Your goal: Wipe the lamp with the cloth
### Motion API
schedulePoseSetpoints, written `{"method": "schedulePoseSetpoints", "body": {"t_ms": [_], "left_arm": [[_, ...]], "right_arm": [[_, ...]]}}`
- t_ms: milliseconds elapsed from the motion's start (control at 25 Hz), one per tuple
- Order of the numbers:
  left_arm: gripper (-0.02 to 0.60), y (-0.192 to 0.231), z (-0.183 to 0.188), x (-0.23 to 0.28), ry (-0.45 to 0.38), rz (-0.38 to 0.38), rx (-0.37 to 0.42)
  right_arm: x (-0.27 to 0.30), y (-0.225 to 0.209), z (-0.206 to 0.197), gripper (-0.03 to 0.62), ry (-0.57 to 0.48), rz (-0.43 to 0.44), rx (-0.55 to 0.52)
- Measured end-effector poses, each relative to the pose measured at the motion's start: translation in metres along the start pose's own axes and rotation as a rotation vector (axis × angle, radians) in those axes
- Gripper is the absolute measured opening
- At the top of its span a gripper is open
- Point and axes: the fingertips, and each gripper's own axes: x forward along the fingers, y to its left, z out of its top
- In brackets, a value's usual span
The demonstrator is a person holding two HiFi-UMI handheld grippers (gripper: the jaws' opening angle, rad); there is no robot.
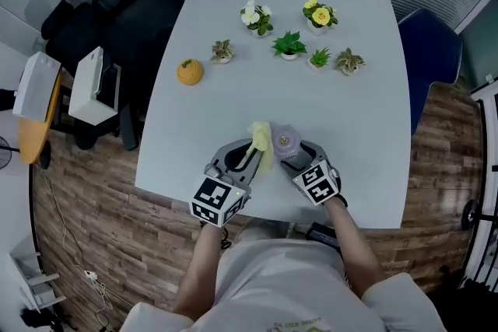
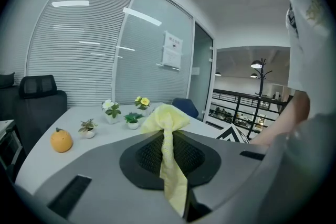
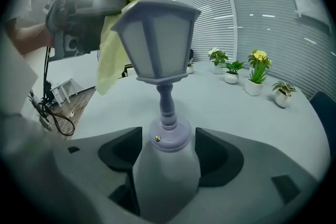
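Note:
The lamp (image 3: 157, 34) is a small lilac lantern on a slim stem and a rounded base. My right gripper (image 3: 167, 162) is shut on that base and holds the lamp up above the table's near edge (image 1: 285, 142). My left gripper (image 2: 168, 165) is shut on a pale yellow cloth (image 2: 167, 128). In the right gripper view the cloth (image 3: 113, 44) lies against the lantern's top and left side. From the head view the cloth (image 1: 261, 142) sits just left of the lamp top, with my left gripper (image 1: 243, 157) beside the right gripper (image 1: 302, 155).
On the white table (image 1: 233, 97) stand several small potted plants (image 1: 289, 45) along the far side and an orange toy fruit (image 1: 189, 71) at the left. A black office chair (image 1: 117, 19) stands left of the table, a blue chair (image 1: 432, 50) to the right.

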Motion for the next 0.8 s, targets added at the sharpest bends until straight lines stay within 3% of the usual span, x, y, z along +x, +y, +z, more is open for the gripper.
{"method": "schedulePoseSetpoints", "body": {"t_ms": [520, 640, 800], "left_arm": [[0.028, 0.001, 0.003, 0.012, 0.009, -0.010, -0.001], [0.028, -0.006, 0.004, 0.016, 0.017, -0.043, 0.002], [0.028, -0.016, -0.007, 0.028, 0.100, -0.069, 0.094]], "right_arm": [[0.025, 0.000, -0.004, 0.319, 0.031, 0.011, -0.141], [0.026, 0.000, -0.005, 0.318, 0.027, 0.010, -0.150], [0.026, 0.000, -0.006, 0.318, 0.027, 0.010, -0.151]]}}
